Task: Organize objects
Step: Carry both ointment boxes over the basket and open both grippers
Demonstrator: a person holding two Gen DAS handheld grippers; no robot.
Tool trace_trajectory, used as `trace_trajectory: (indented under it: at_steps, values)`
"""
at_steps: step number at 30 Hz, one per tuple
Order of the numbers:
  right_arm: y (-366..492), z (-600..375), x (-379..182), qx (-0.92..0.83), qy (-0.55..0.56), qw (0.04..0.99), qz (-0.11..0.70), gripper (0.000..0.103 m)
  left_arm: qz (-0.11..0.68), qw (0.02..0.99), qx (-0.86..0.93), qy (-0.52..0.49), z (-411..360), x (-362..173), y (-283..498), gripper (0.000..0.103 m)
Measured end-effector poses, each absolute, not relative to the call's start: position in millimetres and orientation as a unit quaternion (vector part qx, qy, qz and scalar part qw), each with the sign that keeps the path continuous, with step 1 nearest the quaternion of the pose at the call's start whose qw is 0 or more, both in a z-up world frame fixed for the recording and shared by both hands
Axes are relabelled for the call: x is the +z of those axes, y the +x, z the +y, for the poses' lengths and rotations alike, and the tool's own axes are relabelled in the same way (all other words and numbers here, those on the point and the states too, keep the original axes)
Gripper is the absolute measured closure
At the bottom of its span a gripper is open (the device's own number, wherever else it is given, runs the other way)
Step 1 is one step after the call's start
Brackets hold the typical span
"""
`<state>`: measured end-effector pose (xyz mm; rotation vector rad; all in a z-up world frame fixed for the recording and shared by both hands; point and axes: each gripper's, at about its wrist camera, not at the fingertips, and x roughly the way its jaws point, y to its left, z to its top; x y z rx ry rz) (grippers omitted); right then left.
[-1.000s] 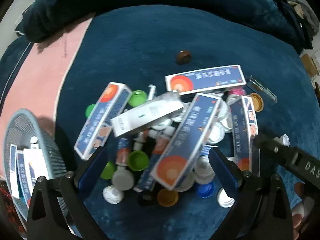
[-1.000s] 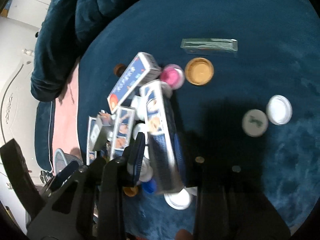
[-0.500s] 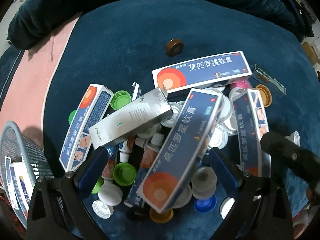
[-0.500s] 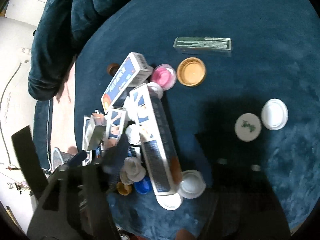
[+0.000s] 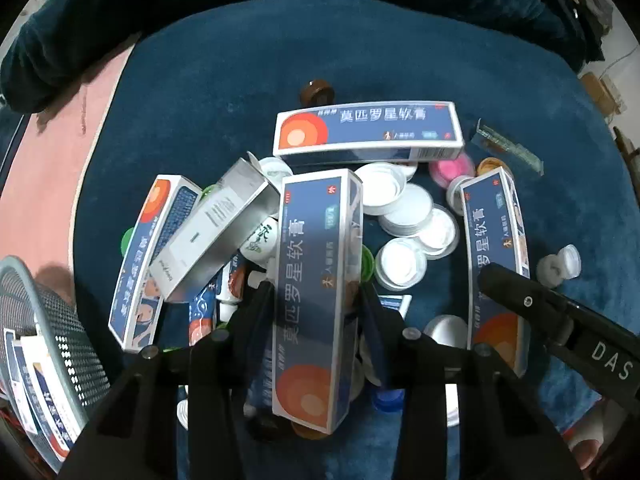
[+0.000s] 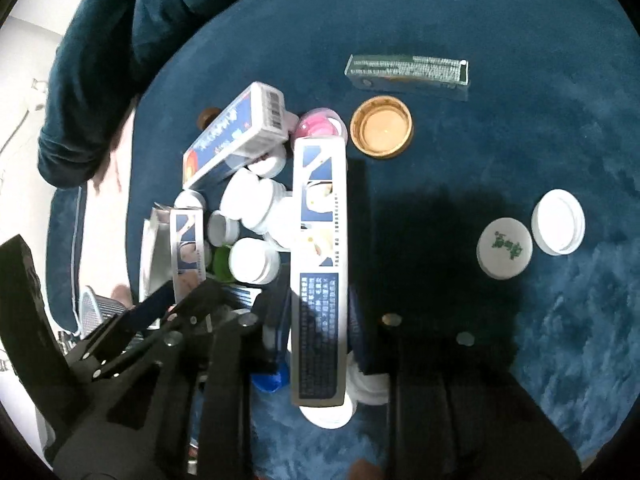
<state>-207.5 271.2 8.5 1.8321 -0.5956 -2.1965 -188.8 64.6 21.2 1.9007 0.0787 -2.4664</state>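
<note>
- A mesh basket (image 5: pixel 60 328) sits at the far left, holding a few blue-and-white boxes.
- Beside it, a blue ointment box (image 5: pixel 154 256) lies under a tilted silver box (image 5: pixel 216 228).
- The left tool (image 5: pixel 316 300) is closed on the central ointment box (image 5: pixel 316 280), a finger on each long side, amid the pile of caps on the blue surface (image 5: pixel 224 92).
- White lids (image 5: pixel 404 216) lie to its right.
- The right tool (image 6: pixel 320 312) straddles another long box (image 6: pixel 320 240); whether it grips, I cannot tell.
- A gold cap (image 6: pixel 382 127) and a green box (image 6: pixel 408 72) lie beyond; two white lids (image 6: pixel 558 222) sit apart at the far right.
</note>
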Motion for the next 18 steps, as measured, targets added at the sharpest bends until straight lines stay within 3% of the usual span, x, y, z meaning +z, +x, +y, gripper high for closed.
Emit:
trace_trajectory:
  at_steps: [18]
  values:
    - [-179, 239, 51, -0.758, 0.599, 0.155, -0.205, 0.078, 0.056, 0.044, -0.821, 0.566, 7, 92, -144, 0.059]
